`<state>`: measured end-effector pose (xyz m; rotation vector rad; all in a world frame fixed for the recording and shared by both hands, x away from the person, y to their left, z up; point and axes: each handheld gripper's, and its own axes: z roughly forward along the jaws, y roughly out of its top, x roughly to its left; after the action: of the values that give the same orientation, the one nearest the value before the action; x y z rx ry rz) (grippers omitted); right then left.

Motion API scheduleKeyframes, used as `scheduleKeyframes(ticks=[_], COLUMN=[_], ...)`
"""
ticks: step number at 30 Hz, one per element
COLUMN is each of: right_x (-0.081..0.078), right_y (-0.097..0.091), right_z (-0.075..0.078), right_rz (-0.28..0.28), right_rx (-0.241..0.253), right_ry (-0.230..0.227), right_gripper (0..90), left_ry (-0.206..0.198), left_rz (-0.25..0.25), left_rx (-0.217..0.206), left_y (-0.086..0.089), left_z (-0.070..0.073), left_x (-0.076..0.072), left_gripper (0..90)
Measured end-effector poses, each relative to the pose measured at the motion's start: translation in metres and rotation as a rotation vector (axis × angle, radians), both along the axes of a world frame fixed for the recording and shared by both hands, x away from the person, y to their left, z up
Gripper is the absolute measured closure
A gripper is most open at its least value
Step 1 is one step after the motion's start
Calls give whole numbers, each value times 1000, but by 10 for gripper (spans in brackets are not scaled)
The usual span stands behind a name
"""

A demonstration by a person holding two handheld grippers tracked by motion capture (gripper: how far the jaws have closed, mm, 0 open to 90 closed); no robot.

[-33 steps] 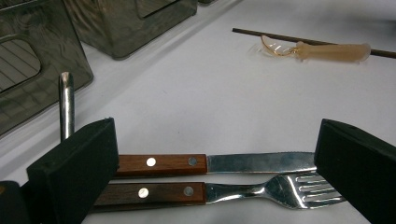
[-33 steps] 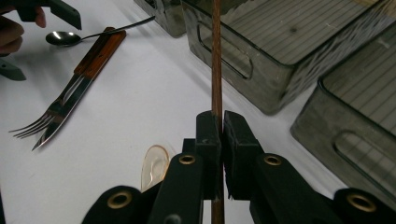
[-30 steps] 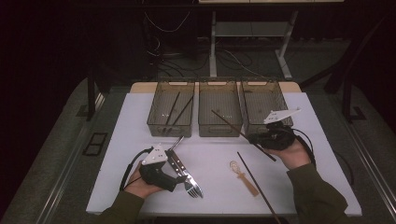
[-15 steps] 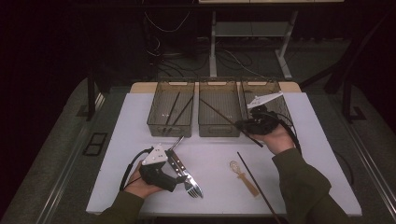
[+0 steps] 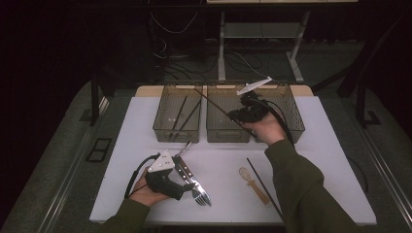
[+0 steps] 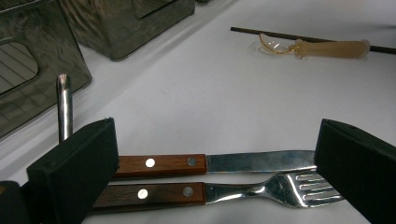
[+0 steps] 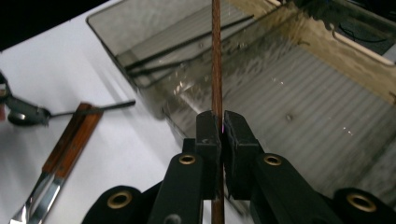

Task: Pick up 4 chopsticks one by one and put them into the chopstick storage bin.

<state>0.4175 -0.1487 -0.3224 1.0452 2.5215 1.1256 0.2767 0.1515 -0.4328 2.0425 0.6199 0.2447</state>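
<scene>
Starting at the near edge of the white table [image 5: 320, 145], at about 7 o'clock, the left gripper [image 6: 210, 172] is seen resting with its jaws spread wide and nothing pinched. A knife [image 6: 210, 163] and a fork [image 6: 224, 192] with wooden handles lie side by side between those jaws, but the pads do not press on them. A small spoon [image 5: 252, 183] and a loose chopstick [image 5: 262, 184] lie near 5 o'clock.

Farther off, near 1 o'clock, the right gripper [image 7: 218, 135] is held up over the middle bin [image 5: 228, 136]. Its jaws are squeezed tight on a thin brown chopstick [image 7: 216, 56], which points toward 11 o'clock, with its far end over the left bin [image 5: 177, 133], where two more sticks [image 5: 183, 112] can be seen.

The held chopstick is judged to be very light, stiff and a little slippery. It is so thin that it could swing or slide in the pads. A hold near its middle would likely keep it steady, and it is gripped toward one end now.
</scene>
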Motion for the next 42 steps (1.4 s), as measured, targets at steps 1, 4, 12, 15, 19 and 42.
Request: scheduleKeyframes(ticks=[1, 4, 12, 15, 19, 42], right_x=[3, 10, 30, 37, 46, 81], right_y=[4, 19, 55, 68, 86, 163], right_z=[1, 4, 6, 5, 3, -23], right_rz=[-2, 3, -14, -19, -23, -47], right_rx=[0, -4, -14, -14, -18, 5], right_ry=[3, 0, 22, 24, 28, 44], right_gripper=[853, 854, 853, 853, 853, 853], left_ry=[0, 4, -5, -5, -3, -13], left_rz=[-1, -5, -17, -26, -29, -56], left_rx=[1, 2, -3, -4, -13, -24], left_y=[0, 0, -1, 0, 0, 0], left_z=[0, 1, 1, 1, 1, 1], left_x=[0, -1, 0, -1, 0, -1], left_gripper=[0, 0, 0, 0, 0, 0])
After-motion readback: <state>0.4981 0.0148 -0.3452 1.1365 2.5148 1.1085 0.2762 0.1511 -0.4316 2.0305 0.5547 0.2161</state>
